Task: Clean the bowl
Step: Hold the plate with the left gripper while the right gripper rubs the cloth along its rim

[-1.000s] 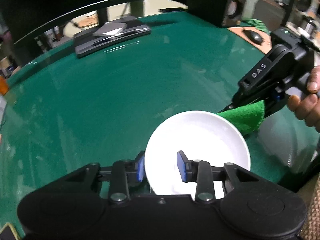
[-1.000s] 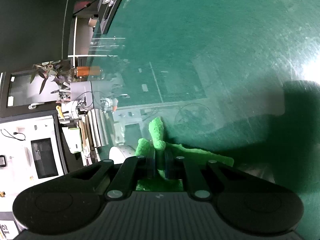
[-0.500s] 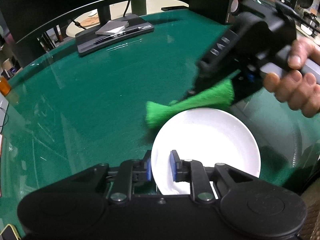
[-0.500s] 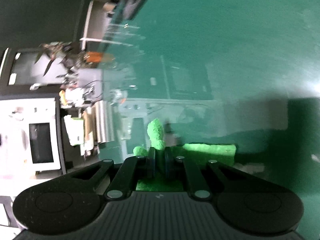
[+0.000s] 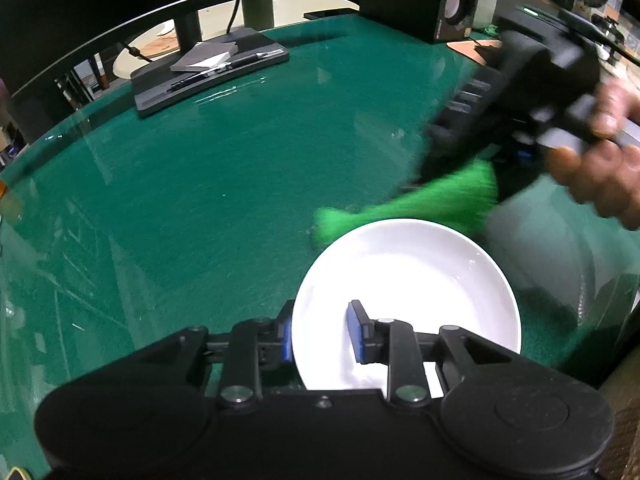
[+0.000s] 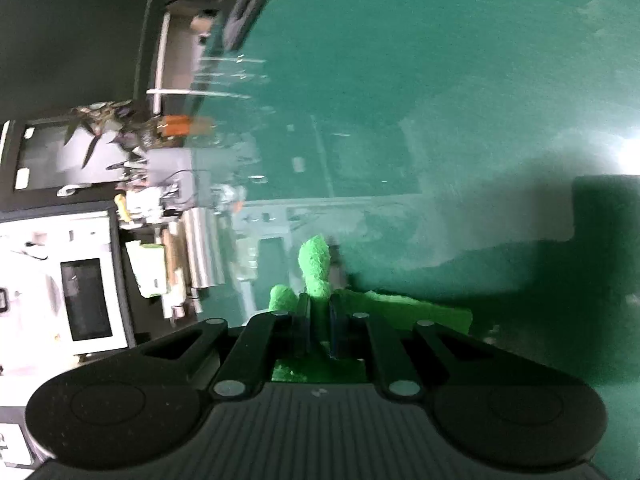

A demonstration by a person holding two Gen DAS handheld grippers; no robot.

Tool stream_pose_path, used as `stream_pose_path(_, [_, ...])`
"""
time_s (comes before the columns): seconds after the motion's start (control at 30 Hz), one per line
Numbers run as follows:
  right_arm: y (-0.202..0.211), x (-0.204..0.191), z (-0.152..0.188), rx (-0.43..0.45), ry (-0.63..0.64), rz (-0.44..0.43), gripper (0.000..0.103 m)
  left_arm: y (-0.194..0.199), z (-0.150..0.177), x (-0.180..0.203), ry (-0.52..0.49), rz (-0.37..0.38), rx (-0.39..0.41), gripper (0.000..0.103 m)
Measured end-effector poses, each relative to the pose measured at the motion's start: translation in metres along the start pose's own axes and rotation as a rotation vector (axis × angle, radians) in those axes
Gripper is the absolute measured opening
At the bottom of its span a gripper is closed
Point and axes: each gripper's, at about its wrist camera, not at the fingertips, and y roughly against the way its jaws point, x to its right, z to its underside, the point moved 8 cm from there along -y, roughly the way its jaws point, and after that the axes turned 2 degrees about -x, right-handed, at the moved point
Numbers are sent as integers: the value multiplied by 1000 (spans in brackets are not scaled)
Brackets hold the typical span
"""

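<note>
A white bowl (image 5: 408, 300) sits on a dark green surface (image 5: 200, 200), close to its near edge. The left tongs (image 5: 320, 334) straddle the bowl's near rim, one blue pad outside, one inside; the jaws are opening and the inner pad stands clear of the wall, so the rim is loosely bracketed rather than pinched. The right tongs (image 6: 319, 320), held in a hand (image 5: 600, 168), are clamped nearly closed on a bright green cloth (image 5: 420, 204) that hangs just beyond the bowl's far rim.

Risks: with the left grip loosening, a wipe from the cloth could push the bowl sideways or tip it toward the surface edge. The dangling cloth end could also drag across the rim rather than the inside.

Hard to see: the right tongs and hand are motion-blurred. The bowl's nearest part is hidden behind the left tongs' body. Whether the cloth touches the bowl cannot be told.
</note>
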Motion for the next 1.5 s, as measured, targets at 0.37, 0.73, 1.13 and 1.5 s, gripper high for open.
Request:
stream_pose_path(0.37, [34, 25, 14, 33, -57, 23, 10, -6, -8, 4, -40, 32, 13, 35])
stream_pose_path(0.73, [52, 42, 31, 110, -136, -16, 10, 16, -1, -7, 55, -22, 16, 30])
stream_pose_path(1.13, [33, 25, 10, 78, -66, 33, 10, 12, 2, -13, 64, -43, 14, 17])
stream_pose_path(1.5, [25, 13, 5, 41, -19, 16, 10, 6, -2, -8, 24, -29, 18, 22])
